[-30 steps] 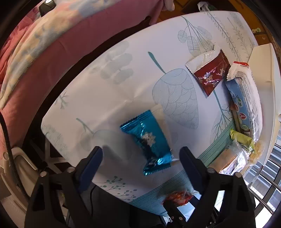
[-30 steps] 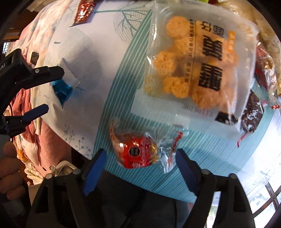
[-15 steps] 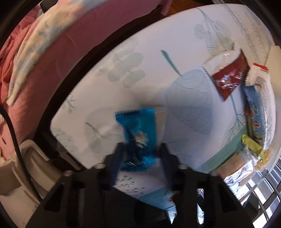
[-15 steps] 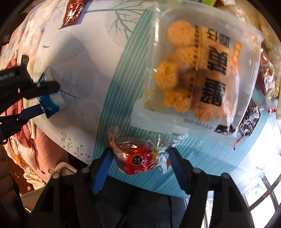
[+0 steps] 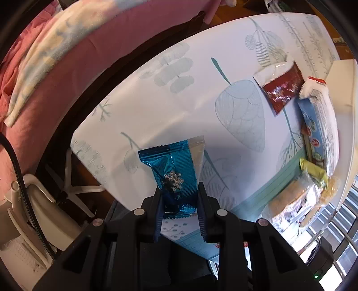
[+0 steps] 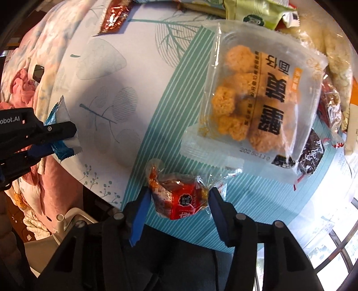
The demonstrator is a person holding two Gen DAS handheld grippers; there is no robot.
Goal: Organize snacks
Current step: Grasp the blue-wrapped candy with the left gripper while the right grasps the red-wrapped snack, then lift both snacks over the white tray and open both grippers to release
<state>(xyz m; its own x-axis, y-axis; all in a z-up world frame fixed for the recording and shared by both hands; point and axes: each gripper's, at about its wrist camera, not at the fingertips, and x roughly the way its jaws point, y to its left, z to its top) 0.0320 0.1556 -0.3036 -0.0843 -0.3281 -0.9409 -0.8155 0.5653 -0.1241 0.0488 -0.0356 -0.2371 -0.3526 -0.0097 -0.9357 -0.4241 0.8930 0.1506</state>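
Observation:
My left gripper is shut on the lower end of a blue foil snack packet with a snowflake print, lifted a little off the leaf-print tablecloth. The right wrist view shows that left gripper at the left edge with the blue foil snack packet sticking up from it. My right gripper is closing, and its pads touch both sides of a red snack packet in clear wrap at the table's near edge.
A clear bag of orange puffs lies just beyond the red packet. A dark red wrapper, a blue-printed bag and green packets sit farther back. Pink bedding borders the table's left side.
The left jaws shut on the blue packet and raised it off the cloth. The right jaws narrowed around the red packet until they met its sides.

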